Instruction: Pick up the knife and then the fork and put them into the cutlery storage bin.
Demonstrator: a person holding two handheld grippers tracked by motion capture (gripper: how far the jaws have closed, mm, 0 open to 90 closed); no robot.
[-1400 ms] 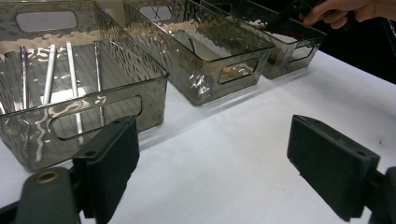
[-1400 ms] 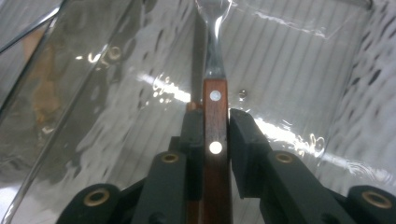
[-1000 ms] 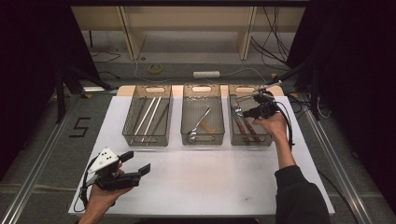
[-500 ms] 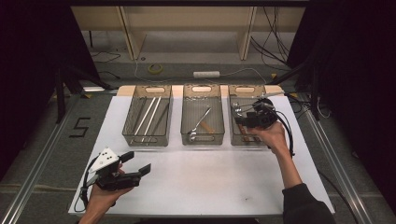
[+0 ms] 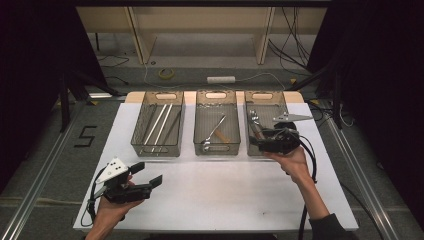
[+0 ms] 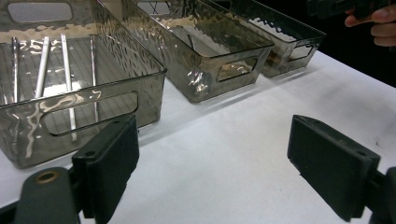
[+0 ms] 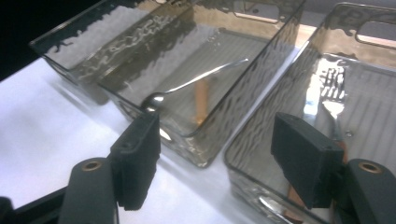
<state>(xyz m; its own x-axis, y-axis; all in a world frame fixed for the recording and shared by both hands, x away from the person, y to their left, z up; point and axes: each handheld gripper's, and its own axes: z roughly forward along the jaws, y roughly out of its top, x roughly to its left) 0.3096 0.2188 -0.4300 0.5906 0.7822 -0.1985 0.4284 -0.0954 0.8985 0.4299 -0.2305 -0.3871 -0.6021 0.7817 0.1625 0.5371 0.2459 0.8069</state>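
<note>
Fork [image 7: 334, 108]: lies in the right bin [image 5: 265, 103], tines toward the far end, beside another utensil with a brownish handle; just dropped off, by the look of it.
Right claw [image 5: 256, 140]: over the near end of the right bin, jaws wide, having just been opening; nothing between them in the right claw's own view.
Left claw [image 5: 149, 174]: held low over the near left of the table [image 5: 225, 190], jaws wide apart, empty.
Step in hand: release looks done; likely the right hand draws back toward the person.
Doing it well: lift clear of the bin's rim before pulling away, jaws kept open so no handle snags; avoid knocking the thin wall, which would probably slide on the smooth top.
Bins: three, smoky see-through plastic, rippled walls, ribbed floors, oval handle cutouts.
Middle bin [image 5: 216, 105]: shiny metal spoon [image 7: 196, 81], plus a wood-coloured stick.
Left bin [image 5: 158, 106]: long thin metal rods [image 6: 43, 65], straight, glossy.
Table: white, matte, flat.
</note>
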